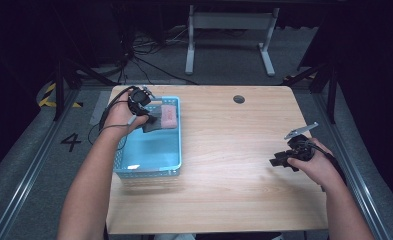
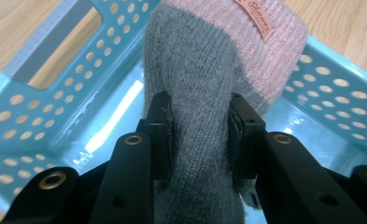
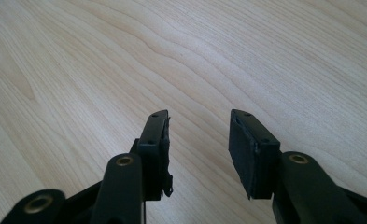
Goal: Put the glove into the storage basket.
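Observation:
A knitted sock [image 2: 204, 70], grey with a pink cuff and a small label, hangs over the inside of a light blue perforated basket [image 2: 41, 112]. My left gripper [image 2: 200, 121] is shut on its grey part, one pad pressing each side. In the high view that left gripper [image 1: 151, 120] holds the sock [image 1: 168, 117] at the far end of the basket [image 1: 149, 172], at the table's left. My right gripper [image 1: 280, 161] rests low over the bare wood near the right edge. Its jaws [image 3: 199, 135] stand open with nothing between them.
The wooden table [image 1: 234, 140] has a round grommet hole [image 1: 239, 99] near its far edge. A white desk frame [image 1: 229, 35] and cables [image 1: 134, 55] stand on the floor beyond. Metal rails run along both sides.

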The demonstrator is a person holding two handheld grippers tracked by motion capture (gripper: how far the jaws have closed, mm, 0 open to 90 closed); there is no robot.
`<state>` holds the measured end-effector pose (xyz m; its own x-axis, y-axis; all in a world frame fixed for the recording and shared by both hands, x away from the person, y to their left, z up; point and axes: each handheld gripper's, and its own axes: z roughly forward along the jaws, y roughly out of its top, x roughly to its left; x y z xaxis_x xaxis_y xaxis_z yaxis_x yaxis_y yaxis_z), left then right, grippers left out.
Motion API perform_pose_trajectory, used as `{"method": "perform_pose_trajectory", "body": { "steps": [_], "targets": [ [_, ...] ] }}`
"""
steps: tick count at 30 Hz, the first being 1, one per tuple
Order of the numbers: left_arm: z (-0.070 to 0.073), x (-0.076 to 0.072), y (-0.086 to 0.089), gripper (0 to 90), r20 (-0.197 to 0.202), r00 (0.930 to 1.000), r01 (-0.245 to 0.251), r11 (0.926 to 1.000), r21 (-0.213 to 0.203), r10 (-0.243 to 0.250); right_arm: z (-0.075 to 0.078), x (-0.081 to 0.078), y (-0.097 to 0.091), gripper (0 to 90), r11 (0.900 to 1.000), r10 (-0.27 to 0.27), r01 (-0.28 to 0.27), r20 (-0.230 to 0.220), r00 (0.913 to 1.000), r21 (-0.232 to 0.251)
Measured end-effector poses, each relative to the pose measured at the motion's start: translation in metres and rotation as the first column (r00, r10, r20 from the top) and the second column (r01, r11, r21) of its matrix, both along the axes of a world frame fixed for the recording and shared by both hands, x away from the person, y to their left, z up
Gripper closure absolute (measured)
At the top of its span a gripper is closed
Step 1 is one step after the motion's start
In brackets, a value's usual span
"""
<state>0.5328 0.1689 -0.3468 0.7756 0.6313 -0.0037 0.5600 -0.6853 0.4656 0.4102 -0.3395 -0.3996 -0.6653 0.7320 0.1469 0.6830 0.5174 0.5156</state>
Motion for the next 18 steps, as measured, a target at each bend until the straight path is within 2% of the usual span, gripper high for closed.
{"method": "perform_pose_trajectory", "body": {
  "steps": [3, 7, 18],
  "targets": [
    [-0.009, 0.007, -0.001, 66.7, -0.019, 0.9998, 0.000, 0.9998, -0.018, -0.001, 0.000, -0.002, -0.001, 59.2, 1.0000, 0.002, -0.002, 0.000, 1.0000, 0.001],
    [-0.020, 0.013, -0.004, 66.6, -0.044, 0.9990, 0.001, 1.0000, 0.004, -0.001, 0.000, -0.003, -0.001, 59.1, 1.0000, 0.004, -0.004, 0.000, 1.0000, 0.001],
    [-0.049, 0.026, -0.003, 66.1, -0.116, 0.9932, 0.002, 1.0000, 0.008, -0.001, -0.001, -0.003, 0.002, 58.8, 0.9997, 0.023, -0.023, 0.000, 0.9997, 0.002]
  ]
}}
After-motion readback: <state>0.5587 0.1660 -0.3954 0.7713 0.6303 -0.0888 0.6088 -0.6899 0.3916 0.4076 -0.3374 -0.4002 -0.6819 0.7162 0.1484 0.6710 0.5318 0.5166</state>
